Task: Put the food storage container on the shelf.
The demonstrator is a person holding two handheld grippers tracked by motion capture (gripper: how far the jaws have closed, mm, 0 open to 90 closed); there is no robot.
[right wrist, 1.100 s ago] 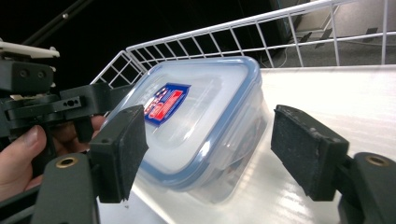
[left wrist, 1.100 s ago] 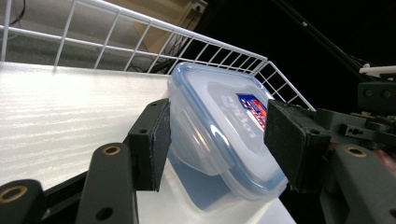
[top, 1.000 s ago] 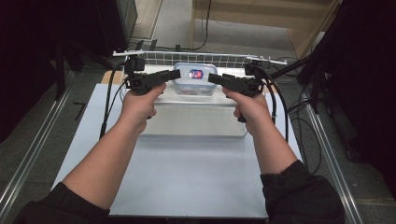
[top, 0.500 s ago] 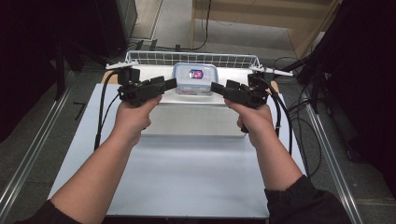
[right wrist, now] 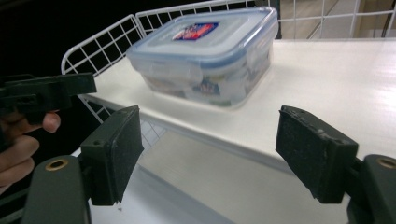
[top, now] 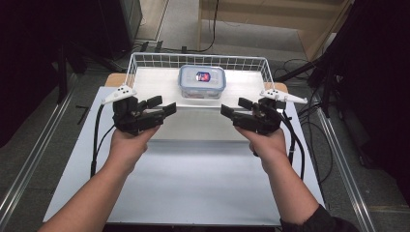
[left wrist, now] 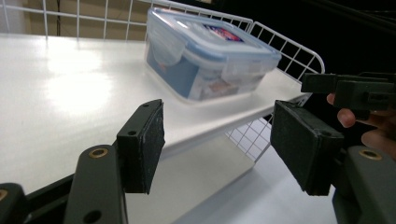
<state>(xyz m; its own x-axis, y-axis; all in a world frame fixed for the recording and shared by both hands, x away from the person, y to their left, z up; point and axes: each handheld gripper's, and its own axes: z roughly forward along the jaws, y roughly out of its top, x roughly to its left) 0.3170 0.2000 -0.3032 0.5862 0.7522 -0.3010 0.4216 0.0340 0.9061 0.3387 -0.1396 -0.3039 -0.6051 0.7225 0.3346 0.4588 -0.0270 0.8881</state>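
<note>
Claws (top: 167, 107) (top: 232, 107) apart, container (top: 202, 81) label overhead.

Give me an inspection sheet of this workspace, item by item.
Surface: pale grey table top, bare near the person; white raised shelf at the far end, fenced by a white wire rail.
Job's things: clear plastic lidded box with blue clip rim, lid on, on the shelf.
Clutter: nothing seen.
Grippers: left gripper and right gripper both open, empty, short of the box; the left's jaws have just been opening.
Cables: black cable trails from the left gripper; black cable from the right.
Surroundings: grey floor, wooden boards.
</note>
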